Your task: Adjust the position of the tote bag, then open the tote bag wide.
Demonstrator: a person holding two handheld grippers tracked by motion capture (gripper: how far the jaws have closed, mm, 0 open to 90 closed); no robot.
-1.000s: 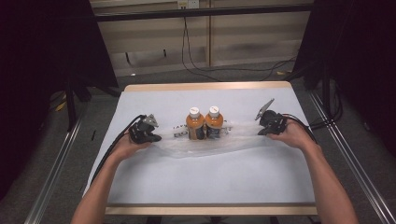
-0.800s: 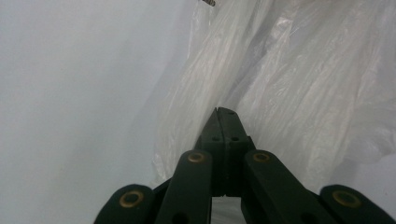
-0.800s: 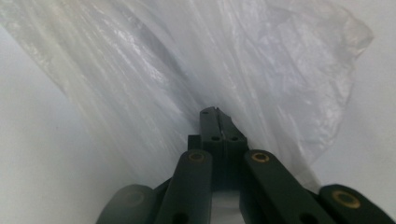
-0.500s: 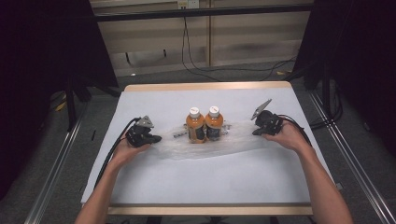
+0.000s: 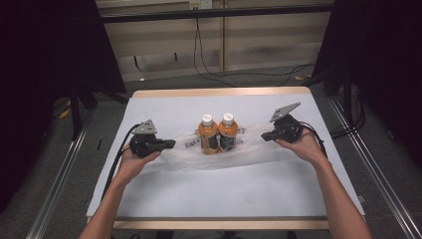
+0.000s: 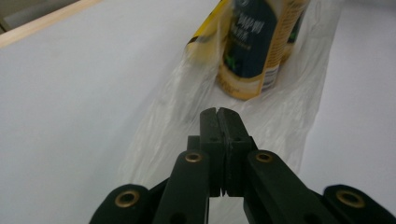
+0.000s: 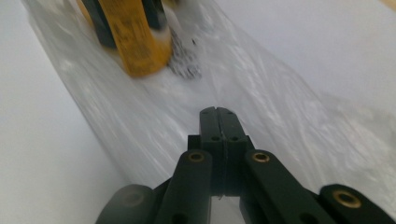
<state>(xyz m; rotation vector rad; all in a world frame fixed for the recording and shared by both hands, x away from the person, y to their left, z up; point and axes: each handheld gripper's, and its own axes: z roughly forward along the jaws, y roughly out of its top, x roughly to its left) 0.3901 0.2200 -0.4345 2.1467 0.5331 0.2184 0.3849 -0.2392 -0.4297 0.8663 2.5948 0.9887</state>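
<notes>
Two orange drink bottles with white caps (image 5: 208, 135) (image 5: 228, 133) stand side by side on a clear plastic bag (image 5: 254, 148) that lies flat across the white table (image 5: 224, 194). My left gripper (image 5: 173, 143) is at the bag's left end and my right gripper (image 5: 263, 136) at its right end, both pointing inward at the bottles. In the left gripper view the jaws (image 6: 218, 112) are pressed together over the film (image 6: 285, 112), with a bottle (image 6: 252, 51) ahead. The right gripper (image 7: 218, 111) is shut the same way on the film (image 7: 261, 84), a bottle (image 7: 140, 46) beyond it.
The white sheet has wooden edges at the far side (image 5: 219, 92) and near side. Metal rails (image 5: 57, 194) run along both sides of the table. Cables (image 5: 214, 74) lie on the floor behind it. Each gripper trails a black cable toward the person.
Both hands have lifted slightly and the left gripper has drawn a little to the left. The bag looks pulled flatter and longer between them. The bottles stay upright in place.
</notes>
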